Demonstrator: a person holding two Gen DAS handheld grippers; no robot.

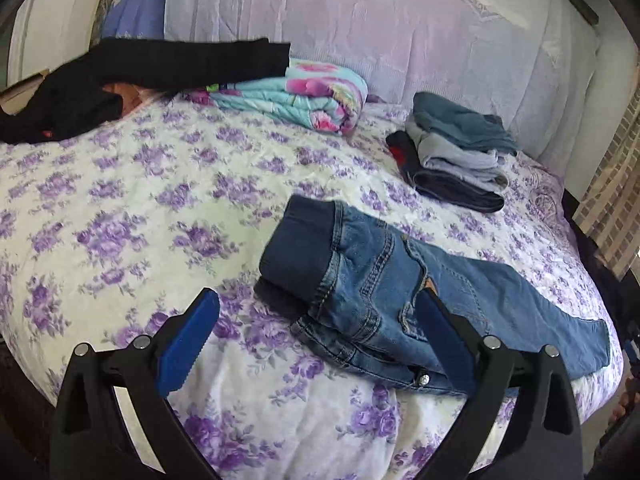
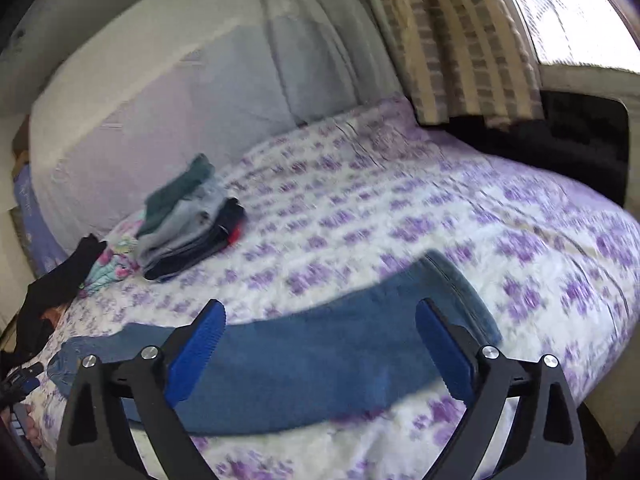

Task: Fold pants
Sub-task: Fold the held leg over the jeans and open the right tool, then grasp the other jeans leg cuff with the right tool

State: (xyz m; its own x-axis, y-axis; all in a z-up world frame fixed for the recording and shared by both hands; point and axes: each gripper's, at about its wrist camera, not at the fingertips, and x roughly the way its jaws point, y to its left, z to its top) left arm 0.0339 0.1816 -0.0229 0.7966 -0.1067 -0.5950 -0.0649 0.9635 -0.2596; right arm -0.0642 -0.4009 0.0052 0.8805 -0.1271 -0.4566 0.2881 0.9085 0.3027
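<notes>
Jeans (image 1: 384, 292) lie flat on the bed (image 1: 120, 200), near its front edge, legs stacked one on the other. Waistband end sits toward the middle of the bed; legs run off to the right side in the left wrist view.

Left tool (image 1: 316, 316): jaws wide apart, nothing between the pads, hovering over the waistband end. One finger overlaps the denim in view; can't tell if it touches.

Right tool (image 2: 320, 328): jaws also wide apart, not gripping. The leg section lies below and between the fingers; no pad presses on it. That view is motion-blurred, so contact is unclear.

Handling, my read: denim is soft but fairly heavy, with stiff seams and a thick waistband. It should hold a crease and not slip much on the quilted cover. Best grab points look like the waistband corner for the left tool and the hem end of the legs for the right. Pinch both layers or the lower leg will lag behind. A button or rivet shows at the near edge; avoid clamping on that.

No containers. Folded stack of clothes (image 1: 460, 152) sits near the far right of the bed, the likely drop spot. A rolled floral blanket (image 1: 304, 96) and a black garment (image 1: 120, 76) lie further left.
</notes>
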